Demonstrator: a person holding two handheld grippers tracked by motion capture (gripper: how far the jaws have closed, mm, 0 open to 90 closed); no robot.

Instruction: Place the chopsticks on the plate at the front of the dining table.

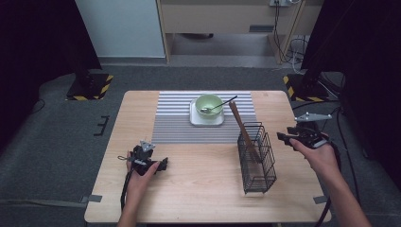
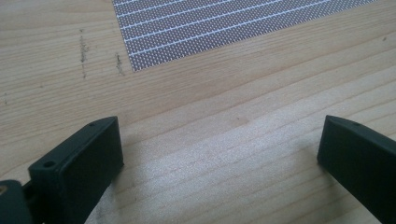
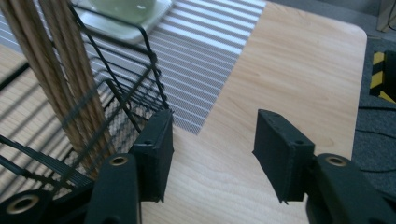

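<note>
The wooden utensil [image 1: 243, 132] stands tilted in the wire basket [image 1: 257, 161], right of centre. Your right gripper [image 1: 283, 137], beside it, is half-open and empty; the left gripper [image 1: 163, 165], lower left, gapes empty. Lift clear without snagging the wires.

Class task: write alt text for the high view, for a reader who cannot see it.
A wooden utensil leans in a black wire basket on a wooden table. Behind it, a green bowl holds a spoon. A gripper in each hand, left and right.
</note>
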